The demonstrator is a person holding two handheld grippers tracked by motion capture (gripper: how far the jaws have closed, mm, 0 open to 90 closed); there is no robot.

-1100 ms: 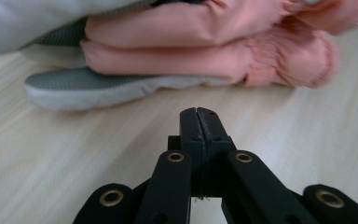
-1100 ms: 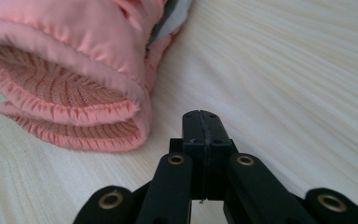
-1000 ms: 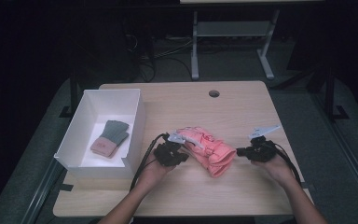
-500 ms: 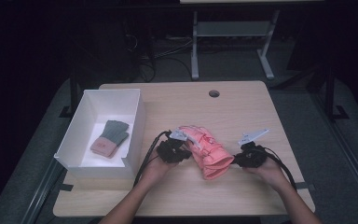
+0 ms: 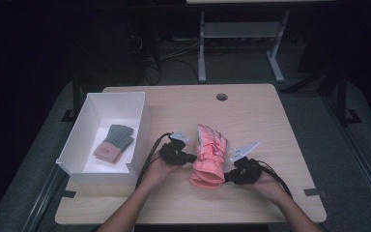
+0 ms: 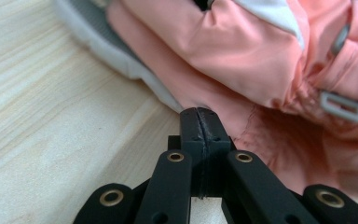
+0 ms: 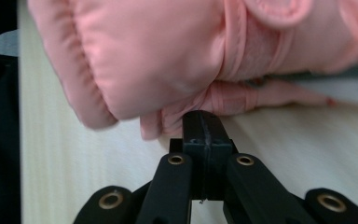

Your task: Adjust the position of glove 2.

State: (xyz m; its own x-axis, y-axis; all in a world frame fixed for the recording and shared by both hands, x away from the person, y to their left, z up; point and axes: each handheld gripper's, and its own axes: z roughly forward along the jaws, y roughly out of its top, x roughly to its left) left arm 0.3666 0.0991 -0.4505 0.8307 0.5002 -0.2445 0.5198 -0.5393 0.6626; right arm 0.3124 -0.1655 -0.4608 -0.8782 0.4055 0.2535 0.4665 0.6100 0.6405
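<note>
Currently, the pink glove [image 5: 208, 157] lies flat on the wooden surface [image 5: 270, 125], near its middle, fingers pointing away from the person and cuff toward the near edge. A white panel and grey buckles show on the glove's back in the left gripper view.

Left tool [image 5: 189, 158] — jaws pressed together, with the tip against the glove's left edge where the pink fabric meets its pale grey lining. From the left gripper view [image 6: 199, 122] it cannot be told whether any fabric is pinched between the jaws.

Right tool [image 5: 228, 176] — jaws likewise together, the tip set against the glove's cuff end on the right side. In the right gripper view [image 7: 204, 125] a small fold of pink fabric sits just at the tip; whether it is clamped cannot be told.

Both hands rest low over the surface, one on each side of the glove.

A white box [image 5: 140, 121] stands on the left part of the surface, well apart from the glove. Inside it lies a grey mitten with a pink cuff [image 5: 113, 143].
</note>
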